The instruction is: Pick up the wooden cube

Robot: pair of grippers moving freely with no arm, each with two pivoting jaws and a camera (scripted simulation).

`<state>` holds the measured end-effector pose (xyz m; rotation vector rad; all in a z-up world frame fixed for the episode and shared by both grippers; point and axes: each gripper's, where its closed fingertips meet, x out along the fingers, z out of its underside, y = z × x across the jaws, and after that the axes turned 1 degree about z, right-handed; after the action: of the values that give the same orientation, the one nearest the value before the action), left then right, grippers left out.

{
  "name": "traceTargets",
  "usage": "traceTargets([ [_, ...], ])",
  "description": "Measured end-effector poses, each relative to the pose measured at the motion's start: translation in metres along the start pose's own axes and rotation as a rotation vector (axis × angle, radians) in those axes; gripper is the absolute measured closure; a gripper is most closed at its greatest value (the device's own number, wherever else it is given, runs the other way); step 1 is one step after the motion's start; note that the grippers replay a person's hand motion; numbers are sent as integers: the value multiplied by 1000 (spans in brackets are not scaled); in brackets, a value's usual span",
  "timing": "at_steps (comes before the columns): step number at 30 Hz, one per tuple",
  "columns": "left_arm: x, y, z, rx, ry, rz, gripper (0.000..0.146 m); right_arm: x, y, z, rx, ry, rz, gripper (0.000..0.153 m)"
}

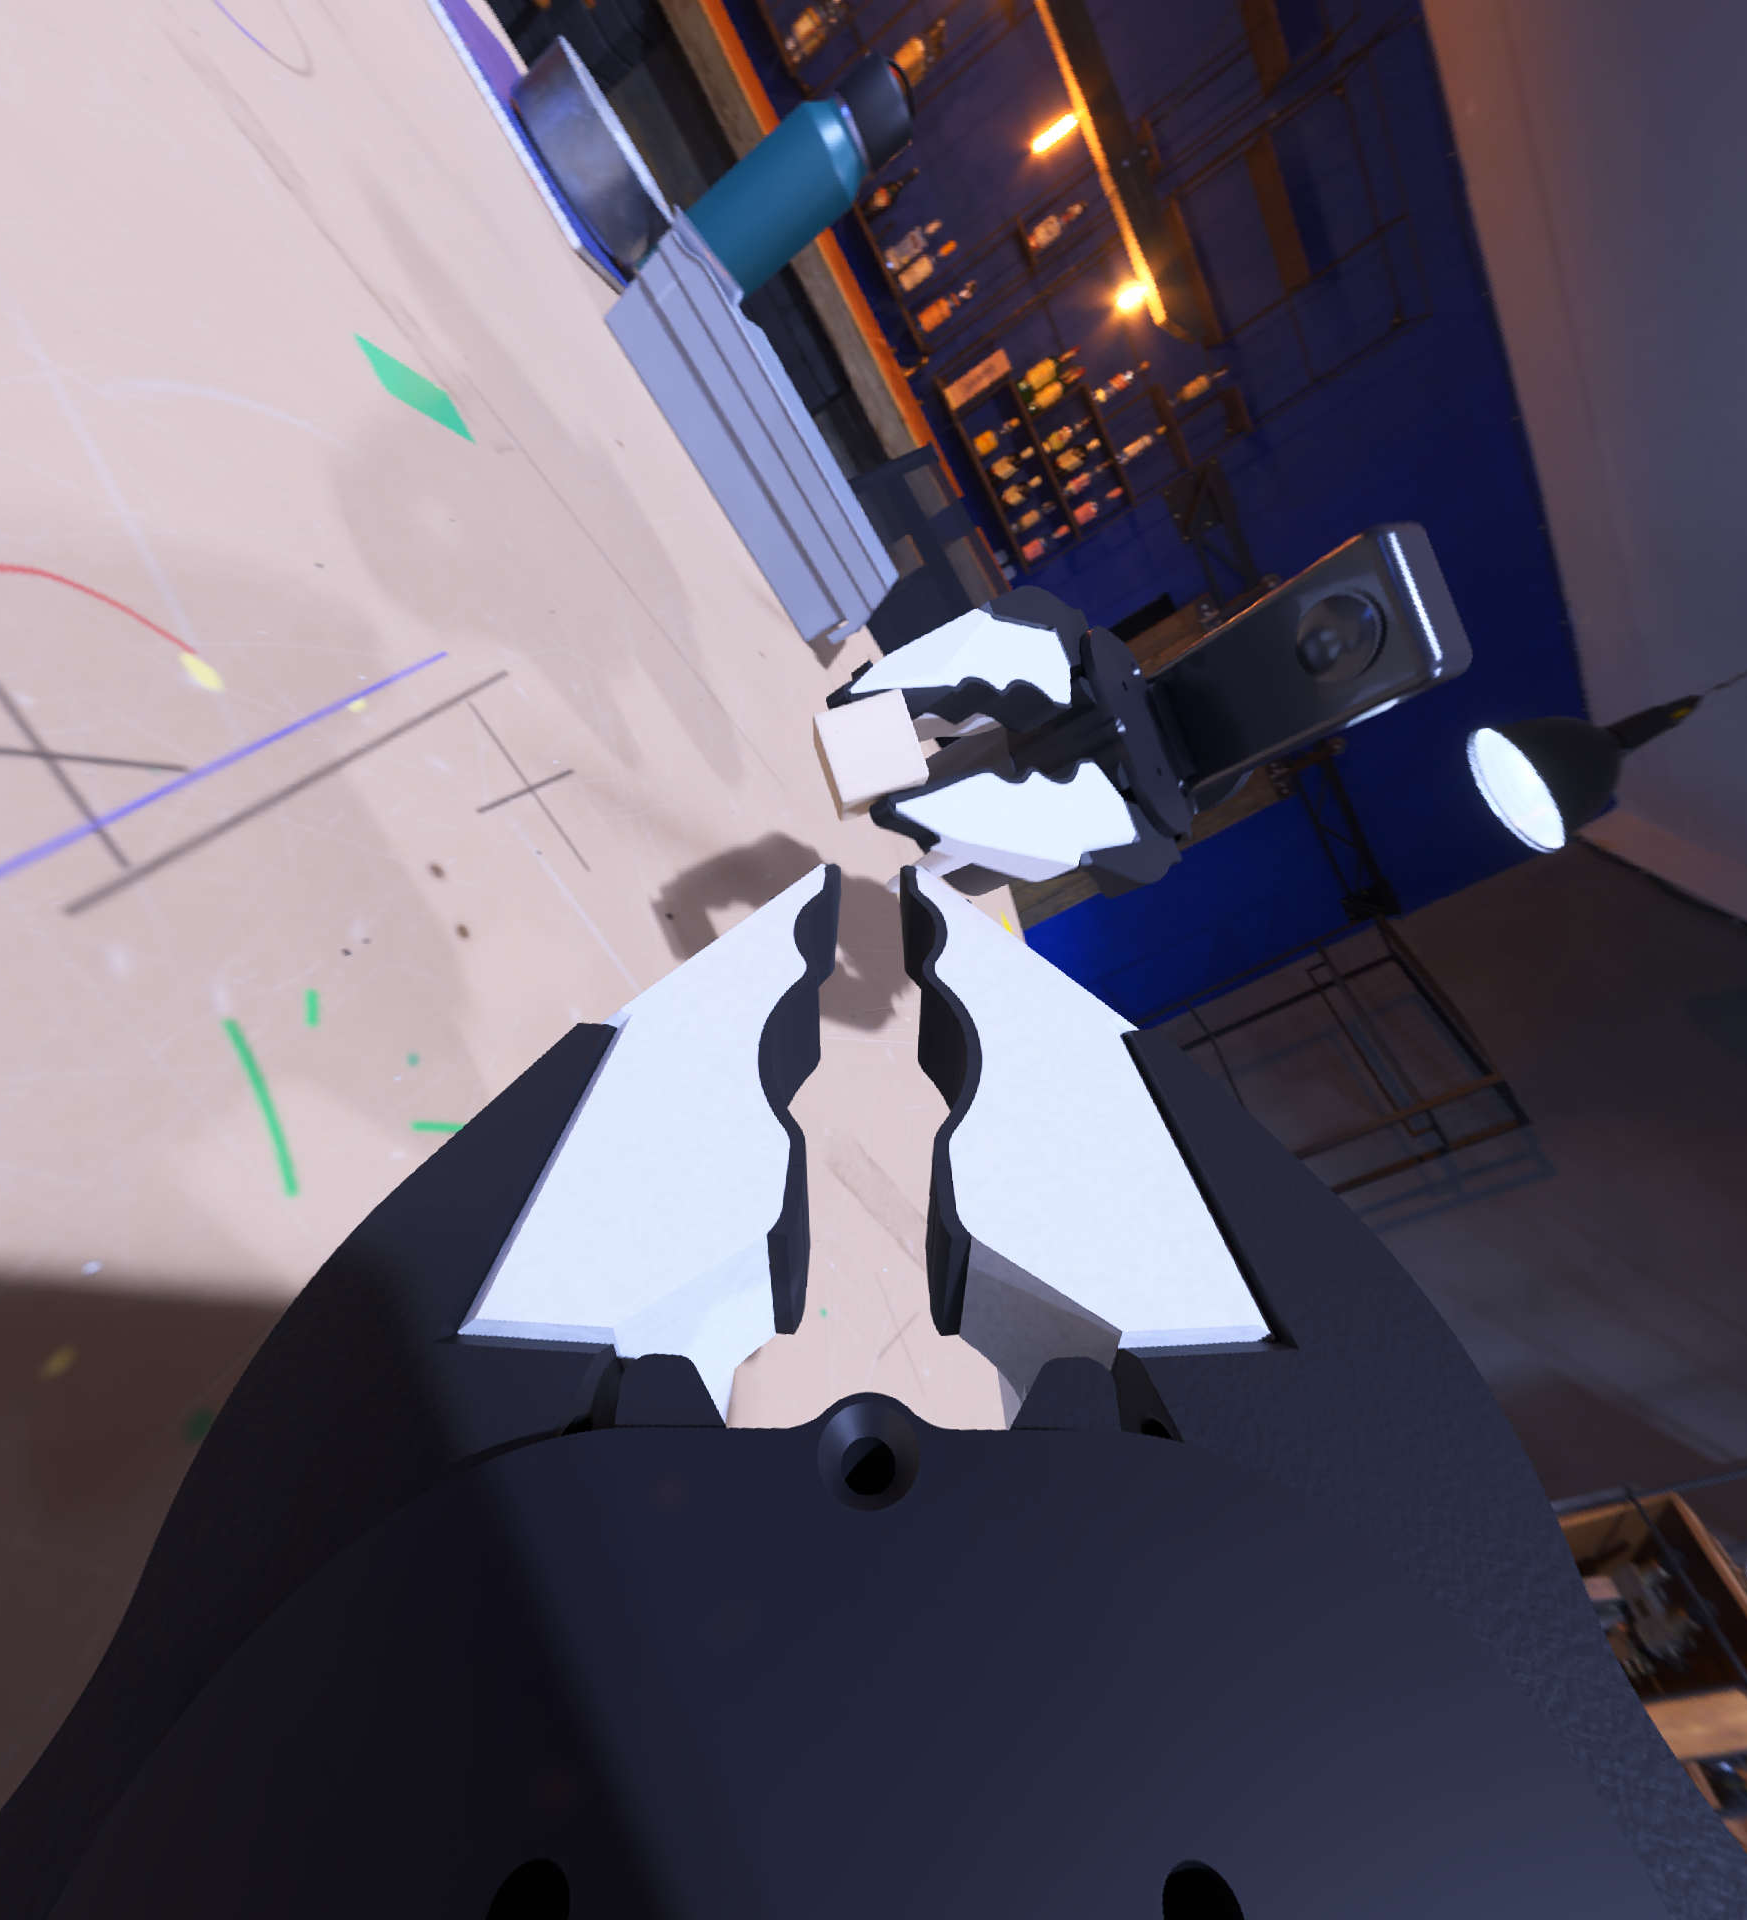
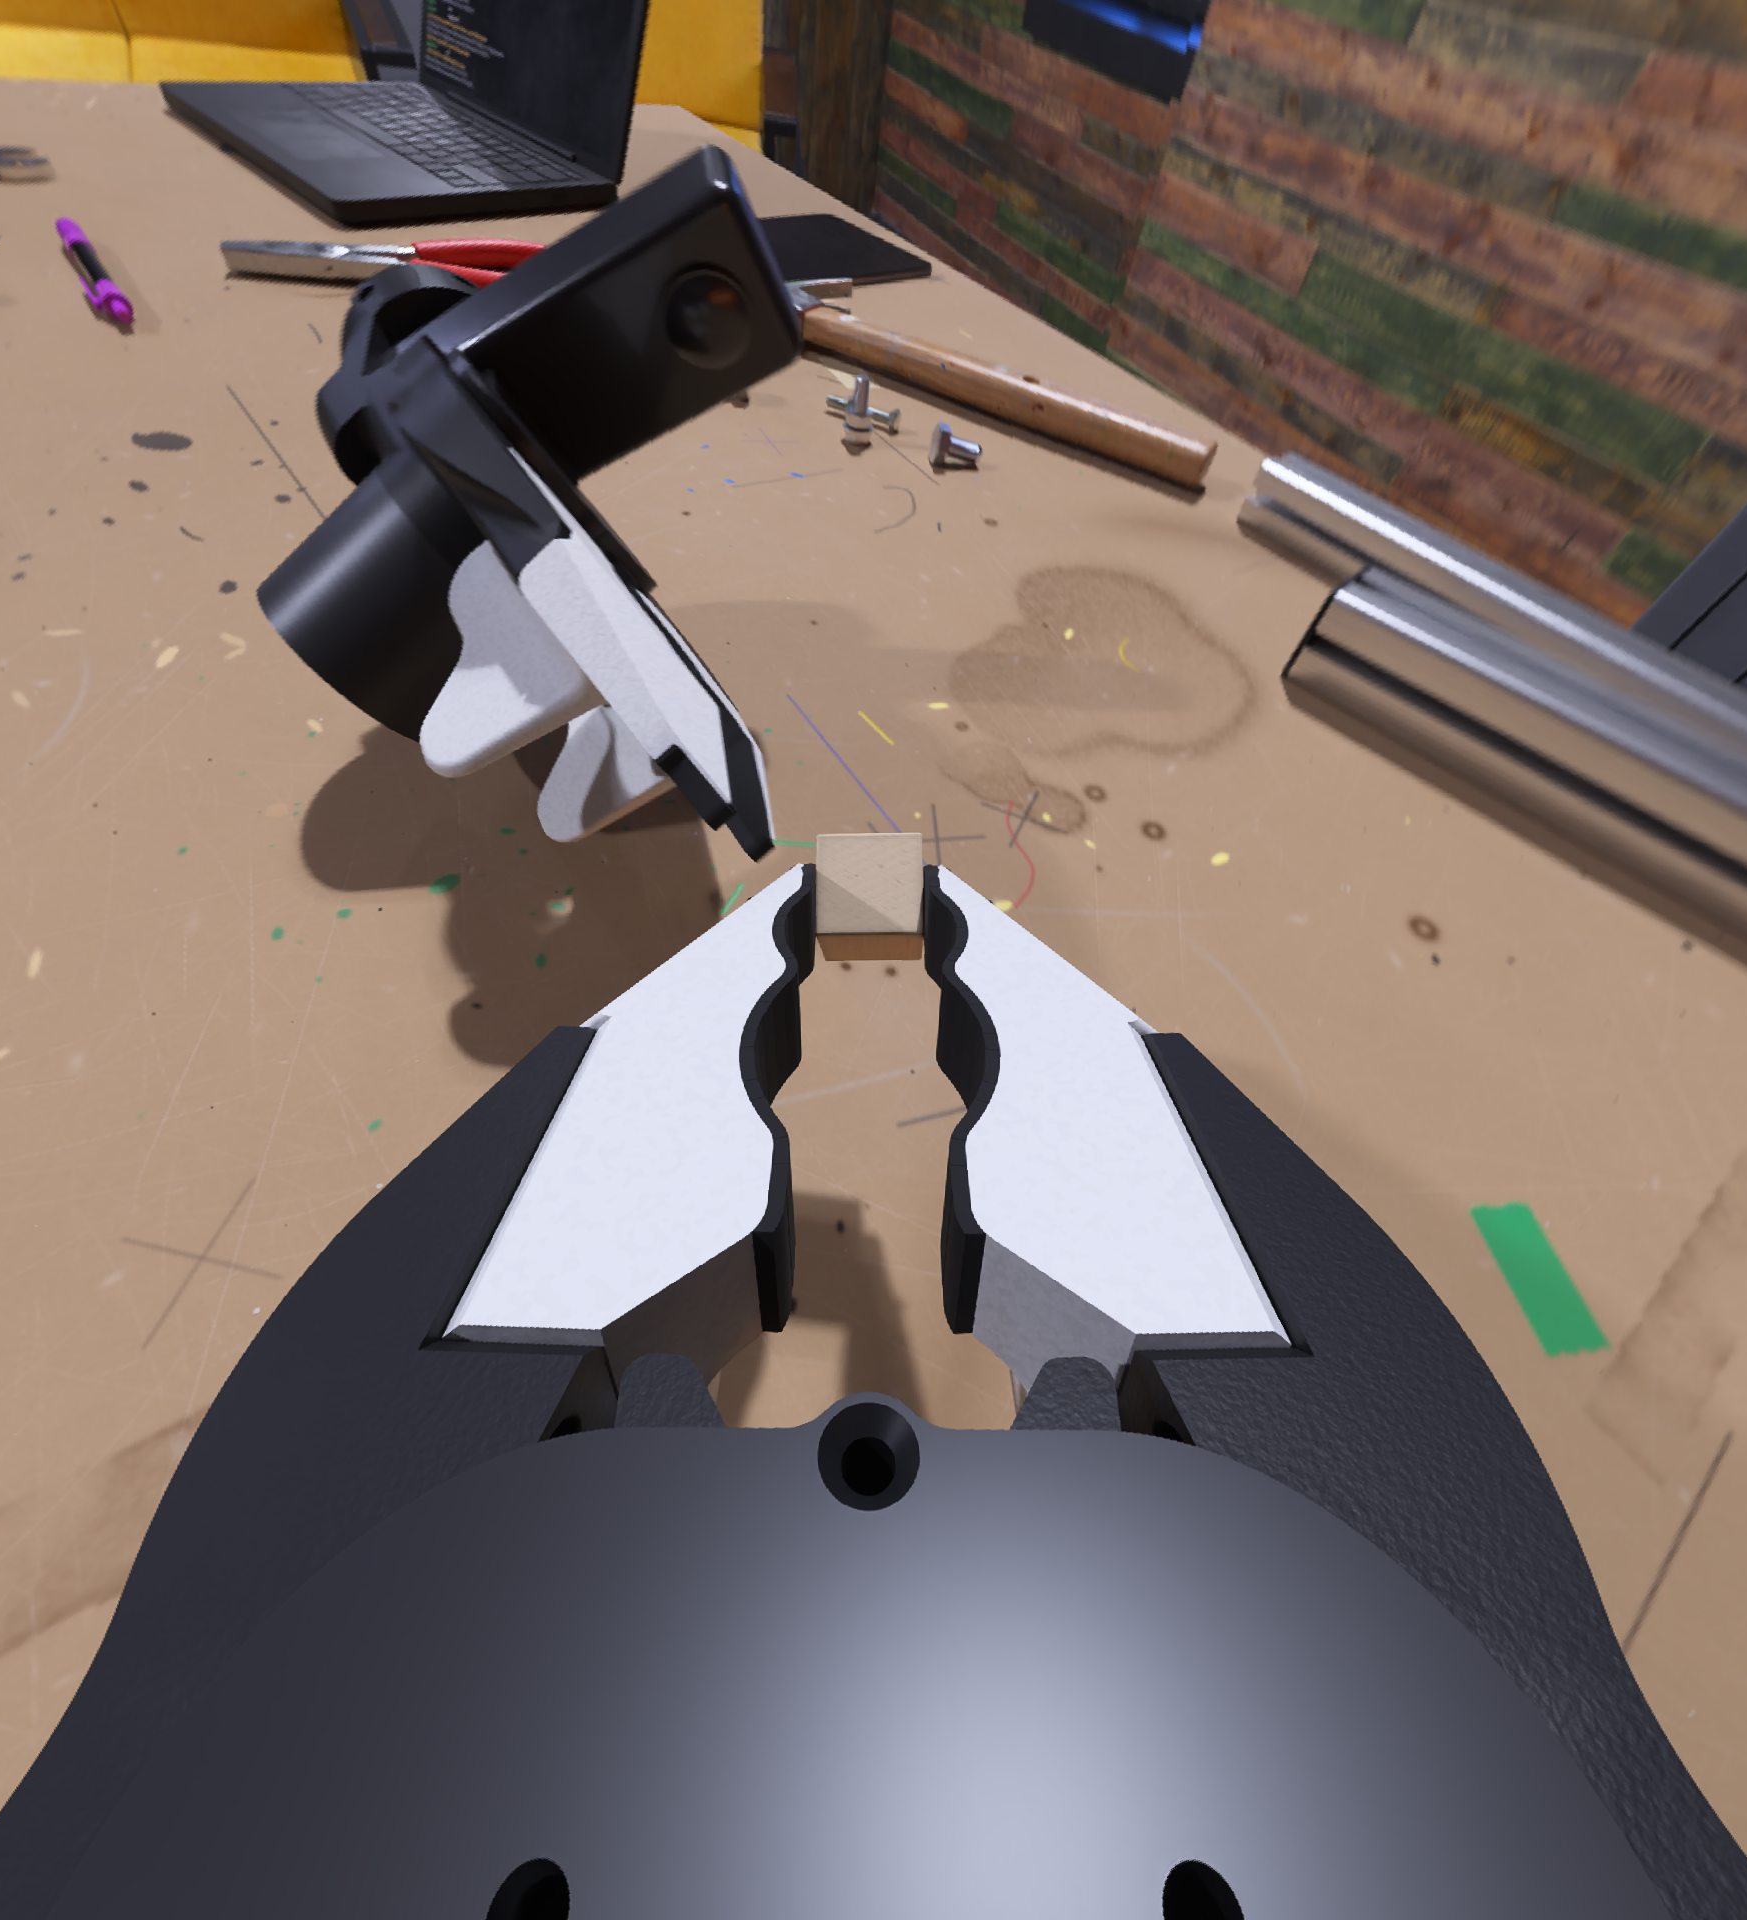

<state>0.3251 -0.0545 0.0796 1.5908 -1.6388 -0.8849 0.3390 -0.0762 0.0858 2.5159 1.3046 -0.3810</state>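
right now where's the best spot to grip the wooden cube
Across two opposite flat side faces of the wooden cube, square to them, as the right claw does now: its fingertips clamp the left and right faces from the near side, top face level.

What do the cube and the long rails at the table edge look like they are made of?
Cube: pale, matte unfinished wood, apparently, with faint grain; clamped between the right gripper fingertips. Rails: probably polished metal, likely aluminium, given bright streaky reflections and grooved profile.
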Motion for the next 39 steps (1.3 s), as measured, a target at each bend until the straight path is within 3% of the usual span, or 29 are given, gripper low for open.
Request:
traceTargets([
  [6, 2, 11, 0, -14, 10, 65, 130, 4, -15, -3, -106, -7, 3, 133],
  [39, 0, 6, -2, -85, 29, 89, 135, 4, -17, 2, 1, 18, -88, 133],
])
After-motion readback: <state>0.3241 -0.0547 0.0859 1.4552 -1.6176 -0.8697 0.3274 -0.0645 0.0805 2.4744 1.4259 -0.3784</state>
